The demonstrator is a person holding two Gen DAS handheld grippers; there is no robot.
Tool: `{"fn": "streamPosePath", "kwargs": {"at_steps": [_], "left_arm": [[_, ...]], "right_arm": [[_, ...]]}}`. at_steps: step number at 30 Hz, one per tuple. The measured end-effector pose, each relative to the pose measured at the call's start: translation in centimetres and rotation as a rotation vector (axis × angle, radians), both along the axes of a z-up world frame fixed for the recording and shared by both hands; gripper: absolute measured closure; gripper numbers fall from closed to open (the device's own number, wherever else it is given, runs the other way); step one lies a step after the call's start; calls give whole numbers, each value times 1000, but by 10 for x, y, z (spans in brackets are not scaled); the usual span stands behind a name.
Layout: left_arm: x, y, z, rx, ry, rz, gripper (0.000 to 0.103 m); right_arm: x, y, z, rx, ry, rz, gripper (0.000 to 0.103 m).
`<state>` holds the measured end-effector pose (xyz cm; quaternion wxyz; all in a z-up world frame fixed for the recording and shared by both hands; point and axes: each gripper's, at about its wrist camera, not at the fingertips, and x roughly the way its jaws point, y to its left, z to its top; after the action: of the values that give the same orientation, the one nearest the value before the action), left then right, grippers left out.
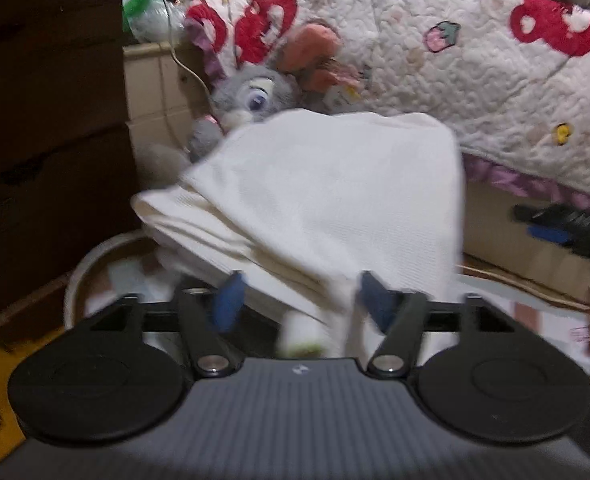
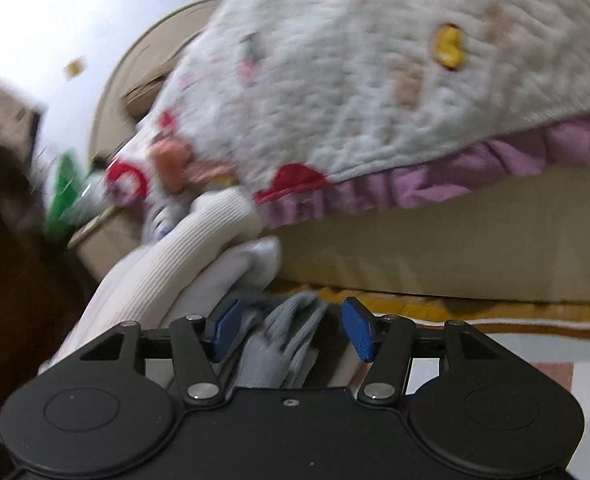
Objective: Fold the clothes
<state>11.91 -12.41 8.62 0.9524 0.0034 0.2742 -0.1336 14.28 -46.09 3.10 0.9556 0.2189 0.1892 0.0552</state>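
Observation:
A cream knitted garment point(image 1: 315, 200) is bunched up and raised in front of my left gripper point(image 1: 301, 300). Its lower folds hang between the open blue pads, and I cannot see the pads pinching it. In the right wrist view the same cream ribbed garment point(image 2: 183, 256) lies up and to the left of my right gripper point(image 2: 291, 328). That gripper is open, with a grey knitted piece point(image 2: 287, 336) lying between its pads. The right gripper also shows at the right edge of the left wrist view point(image 1: 567, 228). Both views are motion-blurred.
A white quilt point(image 1: 435, 60) with red and pink patches and a purple ruffle drapes over a beige bed edge point(image 2: 435, 252). A grey plush rabbit point(image 1: 251, 96) sits behind the garment. A dark wooden cabinet point(image 1: 47, 120) stands at left, with a round white basin point(image 1: 95, 272) below.

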Motion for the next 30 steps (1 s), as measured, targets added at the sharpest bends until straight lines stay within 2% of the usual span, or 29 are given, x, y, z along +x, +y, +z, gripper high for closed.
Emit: {"fn": "streamPosePath", "kwargs": {"at_steps": [3,6,8,9,10,13,17,21,30], "left_arm": [[-21,-10,0,-37,6,11,19],[-43,-30,-2,25,-7,62,6],[-61,-41,-3,92,-32,98,5],[-70,-44,-3,112,-50,112,0],[-79,-48,-2,131,-67,126,0],[-104,-50,0,116,-81,145,0],[-125,-47,-6,102,-5,149,0],[-140,-44,-18,119,68,136,0],[-164,-60,-15,129,90,78,0]], "right_arm": [[-17,8,2,-9,-10,80,39],[-39,24,6,-29,-1,163,39],[-55,35,10,-69,14,208,39],[-63,40,13,-93,23,225,39],[-72,45,16,-118,32,242,39],[-100,48,20,-103,36,237,39],[-133,54,22,-112,40,246,39],[-158,60,22,-173,55,249,39],[-208,62,17,-286,92,231,33]]}}
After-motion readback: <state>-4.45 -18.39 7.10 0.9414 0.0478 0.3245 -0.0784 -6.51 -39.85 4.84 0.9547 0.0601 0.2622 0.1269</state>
